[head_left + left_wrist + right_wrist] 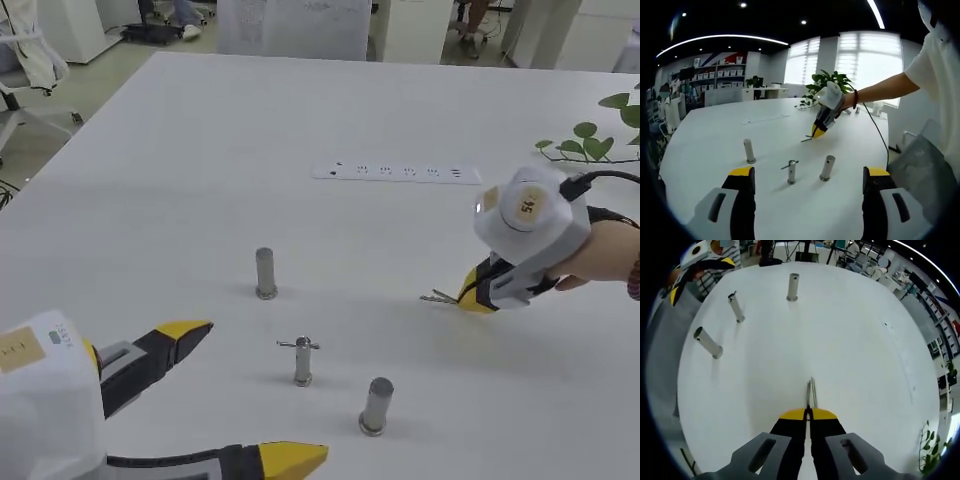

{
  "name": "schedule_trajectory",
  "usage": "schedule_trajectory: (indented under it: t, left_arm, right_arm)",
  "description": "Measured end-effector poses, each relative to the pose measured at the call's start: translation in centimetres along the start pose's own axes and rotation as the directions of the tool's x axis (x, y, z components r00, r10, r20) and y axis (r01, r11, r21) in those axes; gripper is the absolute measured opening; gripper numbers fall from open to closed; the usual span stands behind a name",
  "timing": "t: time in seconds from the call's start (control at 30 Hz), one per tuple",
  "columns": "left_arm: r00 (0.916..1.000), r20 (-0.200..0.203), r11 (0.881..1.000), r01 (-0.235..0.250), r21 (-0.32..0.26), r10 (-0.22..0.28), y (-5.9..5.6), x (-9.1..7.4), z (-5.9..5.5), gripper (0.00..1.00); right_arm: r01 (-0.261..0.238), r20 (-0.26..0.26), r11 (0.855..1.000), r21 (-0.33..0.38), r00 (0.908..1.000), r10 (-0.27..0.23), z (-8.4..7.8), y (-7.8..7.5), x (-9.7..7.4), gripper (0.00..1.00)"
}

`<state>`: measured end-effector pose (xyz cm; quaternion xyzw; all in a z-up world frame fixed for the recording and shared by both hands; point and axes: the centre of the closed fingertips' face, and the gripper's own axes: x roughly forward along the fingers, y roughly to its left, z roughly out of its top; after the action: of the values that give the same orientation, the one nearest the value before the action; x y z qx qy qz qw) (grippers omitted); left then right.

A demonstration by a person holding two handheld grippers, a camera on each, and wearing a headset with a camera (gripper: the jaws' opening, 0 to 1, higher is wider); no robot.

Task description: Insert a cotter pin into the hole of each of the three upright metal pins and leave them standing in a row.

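Note:
Three upright metal pins stand in a slanted row on the white table (200,150): a far pin (265,273), a middle pin (303,362) with a cotter pin through its top hole, and a near pin (376,405). In the right gripper view they are the far pin (792,287), middle pin (736,307) and near pin (707,342). My right gripper (470,296) is shut on a thin cotter pin (810,394) low over the table, right of the row. My left gripper (250,395) stands open at the near left, nothing between its fingers (742,197).
A white power strip (396,172) lies farther back on the table. Green plant leaves (600,135) reach in at the right edge. Chairs and people's legs stand beyond the far edge.

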<state>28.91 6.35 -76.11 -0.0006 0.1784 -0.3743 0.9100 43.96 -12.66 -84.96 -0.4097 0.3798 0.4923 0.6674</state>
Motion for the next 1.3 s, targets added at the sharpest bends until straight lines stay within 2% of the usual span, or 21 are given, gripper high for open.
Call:
schedule_trajectory:
  t: [0.33,0.67,1.0,1.3]
  left_arm:
    - [1.0000,0.000,1.000,0.005,0.005,-0.005,-0.3,-0.1,0.5,0.83]
    - [0.9999,-0.005,1.000,0.015,-0.005,-0.015,-0.8,0.2,0.9,0.76]
    - [0.9996,-0.013,0.999,0.025,-0.038,-0.025,-1.2,0.6,1.1,0.66]
    - [0.9990,-0.013,0.996,0.042,-0.073,-0.043,-1.8,1.3,1.3,0.57]
  right_arm:
    - [0.032,0.069,0.998,-0.057,0.9972,-0.028,2.3,1.2,-2.4,0.03]
    - [0.053,0.158,0.990,-0.133,0.9870,-0.032,5.4,3.7,-4.6,0.03]
    - [0.056,0.227,0.977,-0.204,0.9740,-0.009,7.7,6.3,-6.0,0.03]
    - [0.047,0.265,0.965,-0.257,0.9640,0.024,9.4,8.8,-6.5,0.03]
